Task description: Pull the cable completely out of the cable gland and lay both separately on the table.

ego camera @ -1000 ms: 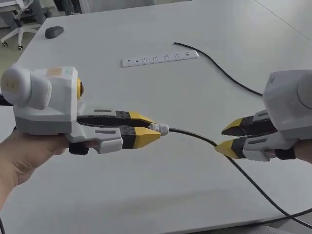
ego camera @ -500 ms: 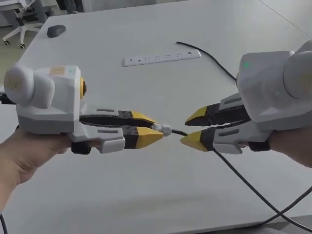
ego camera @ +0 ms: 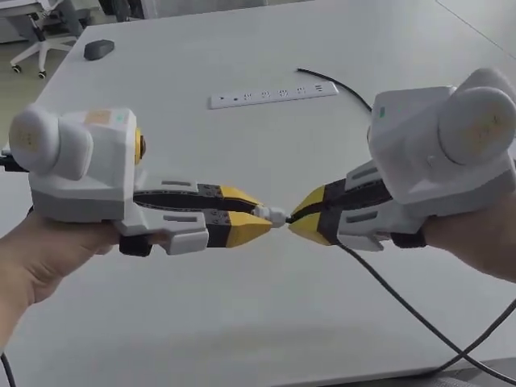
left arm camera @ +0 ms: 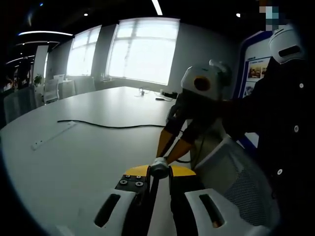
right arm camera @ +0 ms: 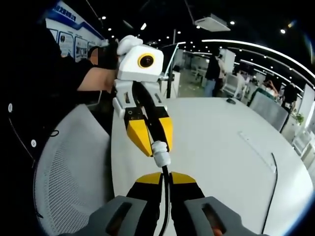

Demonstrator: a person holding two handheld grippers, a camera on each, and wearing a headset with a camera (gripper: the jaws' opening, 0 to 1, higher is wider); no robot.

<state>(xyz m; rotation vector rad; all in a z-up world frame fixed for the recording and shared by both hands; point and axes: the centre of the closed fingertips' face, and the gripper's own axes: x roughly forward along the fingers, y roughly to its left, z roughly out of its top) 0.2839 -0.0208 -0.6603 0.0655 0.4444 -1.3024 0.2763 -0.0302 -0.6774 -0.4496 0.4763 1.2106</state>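
The left claw (ego camera: 260,219) is clamped on the white cable gland (ego camera: 271,215). Its yellow tips are pinched tight around the gland's body, so the rounded end sticks out past them. The gland is held in the air above the white bench (ego camera: 242,322), on the near side of the power strip (ego camera: 274,95) and well apart from it.

The right claw (ego camera: 300,219) faces the left one tip to tip, just on the other side of the gland. Its jaws are drawn together on the black cable (ego camera: 403,305) right where it leaves the gland. From there the cable passes under the right claw, runs away from the power strip and drops past the near bench edge. The cable is seated in the gland, not yet pulled out.

In the right gripper view the cable (right arm camera: 166,196) runs up between the closed jaws to the gland (right arm camera: 160,152). In the left gripper view the gland (left arm camera: 159,166) sits at the tips, with the right claw (left arm camera: 172,145) just beyond.

A second black lead (ego camera: 347,90) leaves the right end of the power strip, and a dark mouse (ego camera: 98,48) lies beyond the strip to the far left.
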